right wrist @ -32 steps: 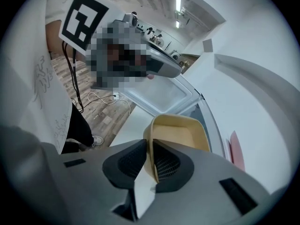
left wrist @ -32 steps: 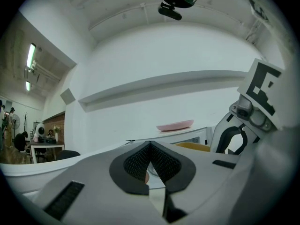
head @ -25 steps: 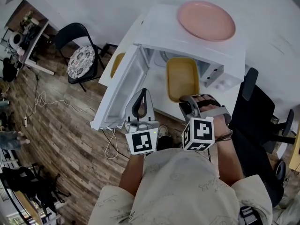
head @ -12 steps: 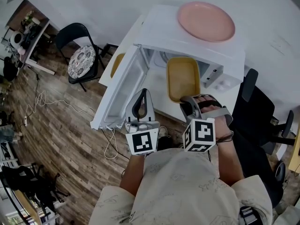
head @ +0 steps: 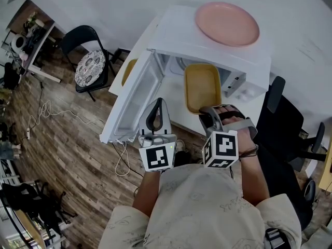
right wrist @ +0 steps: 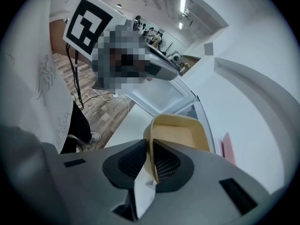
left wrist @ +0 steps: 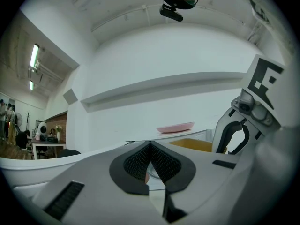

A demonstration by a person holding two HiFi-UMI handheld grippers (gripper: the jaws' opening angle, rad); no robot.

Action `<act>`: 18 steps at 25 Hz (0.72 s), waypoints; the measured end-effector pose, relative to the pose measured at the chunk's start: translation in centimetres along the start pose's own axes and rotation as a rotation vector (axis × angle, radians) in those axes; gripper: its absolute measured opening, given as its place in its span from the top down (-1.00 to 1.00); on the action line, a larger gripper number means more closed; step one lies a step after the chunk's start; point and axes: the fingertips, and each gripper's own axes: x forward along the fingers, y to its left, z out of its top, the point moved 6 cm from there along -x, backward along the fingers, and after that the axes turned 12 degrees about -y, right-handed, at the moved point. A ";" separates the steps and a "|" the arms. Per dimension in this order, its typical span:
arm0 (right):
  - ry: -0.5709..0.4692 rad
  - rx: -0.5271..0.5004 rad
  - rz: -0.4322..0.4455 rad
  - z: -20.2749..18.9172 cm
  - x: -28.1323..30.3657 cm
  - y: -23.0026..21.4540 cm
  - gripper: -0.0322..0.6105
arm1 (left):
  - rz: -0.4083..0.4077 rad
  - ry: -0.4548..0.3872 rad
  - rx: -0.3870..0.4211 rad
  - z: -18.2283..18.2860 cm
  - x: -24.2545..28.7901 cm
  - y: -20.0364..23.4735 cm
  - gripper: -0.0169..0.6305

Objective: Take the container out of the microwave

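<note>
Container (right wrist: pixel 180 134) rim in right gripper (right wrist: pixel 149 146)

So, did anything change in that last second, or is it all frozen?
Nothing visibly changed. The right tongs stay clamped on the near rim of the yellow container, which still sits at the opening of the microwave. The left tongs stay shut and empty by the open door. The pink plate is still on top.

Room: white wall (head: pixel 104 7), wood-plank floor (head: pixel 67 154).
Far left, a black folding chair (head: pixel 78 37) with a patterned cushion (head: pixel 89 67); a black office chair (head: pixel 282 131) on the right; ceiling tube lights (left wrist: pixel 34 55) lit.
</note>
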 end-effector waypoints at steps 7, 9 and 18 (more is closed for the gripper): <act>0.003 -0.006 0.003 -0.3 -0.1 0.0 0.74 | 0.000 -0.004 -0.002 0.1 0.1 -0.3 0.93; 0.002 -0.008 0.007 -0.3 -0.1 0.0 0.74 | 0.000 -0.003 -0.002 0.2 0.1 -0.4 0.93; 0.000 -0.016 0.011 -0.5 -0.4 0.1 0.74 | 0.005 -0.005 0.006 0.4 -0.1 -0.6 0.93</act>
